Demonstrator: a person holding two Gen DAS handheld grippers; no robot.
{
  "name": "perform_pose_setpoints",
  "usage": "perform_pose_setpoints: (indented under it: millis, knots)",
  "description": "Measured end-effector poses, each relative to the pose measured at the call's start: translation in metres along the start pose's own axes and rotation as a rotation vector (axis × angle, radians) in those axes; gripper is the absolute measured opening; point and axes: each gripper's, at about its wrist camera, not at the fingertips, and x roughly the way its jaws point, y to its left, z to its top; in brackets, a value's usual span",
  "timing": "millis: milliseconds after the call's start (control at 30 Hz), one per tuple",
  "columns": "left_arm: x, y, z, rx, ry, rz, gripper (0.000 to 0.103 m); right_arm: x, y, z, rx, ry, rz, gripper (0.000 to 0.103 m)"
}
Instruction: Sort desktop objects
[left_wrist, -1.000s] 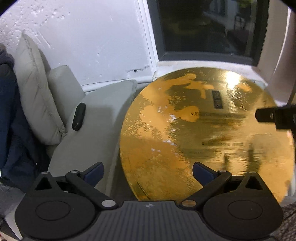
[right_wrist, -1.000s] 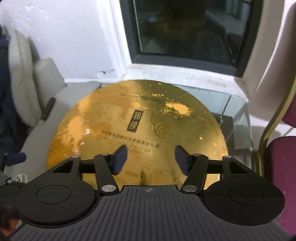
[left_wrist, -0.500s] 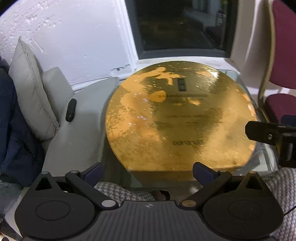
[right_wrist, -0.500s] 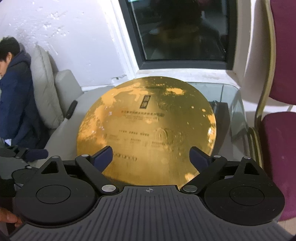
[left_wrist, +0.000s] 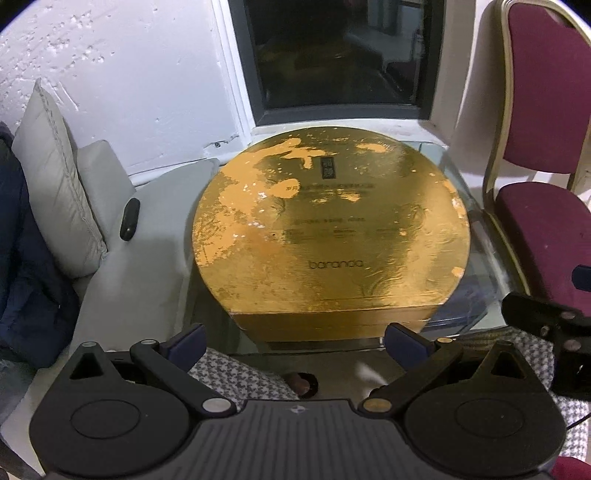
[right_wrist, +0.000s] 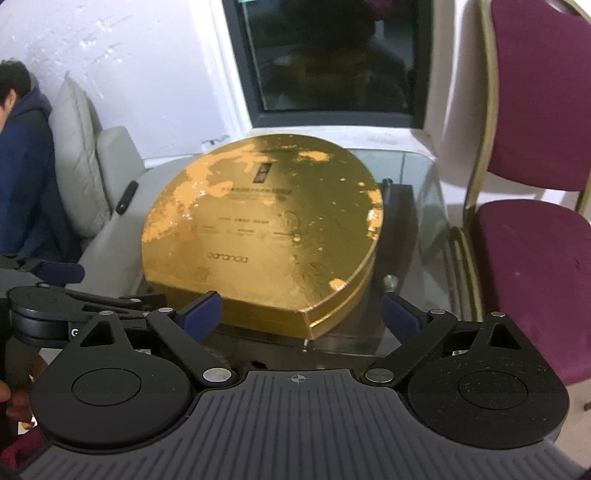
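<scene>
Gold box (right_wrist: 258, 236) lies flat on the glass bench (right_wrist: 417, 221); both tools have backed away, the right tool (right_wrist: 302, 314) just spread wide (nothing between), the left tool (left_wrist: 295, 341) gaping empty, so the box looks placed.

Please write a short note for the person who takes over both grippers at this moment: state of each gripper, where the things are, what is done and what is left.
Left gripper: open, empty, short of the flat front of the gold gift box.
Right gripper: jaws have just been opening and now stand wide, nothing between them, at the box's front corner.
Things: the box lies closed and flat on the glass table, under the window. A small black object lies on the grey sofa to the left.
Done: box appears set down and released.
Left: I see nothing else on the table to sort; check beyond these views.
</scene>
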Motion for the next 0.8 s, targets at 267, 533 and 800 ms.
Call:
perform_pose_setpoints:
  millis: [267,533,800]
  knots:
    - [-0.015,-0.012,-0.004,0.046,-0.03,-0.003,0.102,-0.027,-0.01,-0.005,0.039,-0.016,-0.043,0.097]
    - [-0.024,-0.02,-0.011,0.092,-0.031,-0.058,0.102,-0.039,-0.007,-0.008,0.014,-0.01,-0.062,0.097]
    - [-0.022,-0.021,-0.012,0.086,-0.01,-0.081,0.102,-0.043,-0.004,-0.01,-0.018,-0.004,-0.066,0.097]
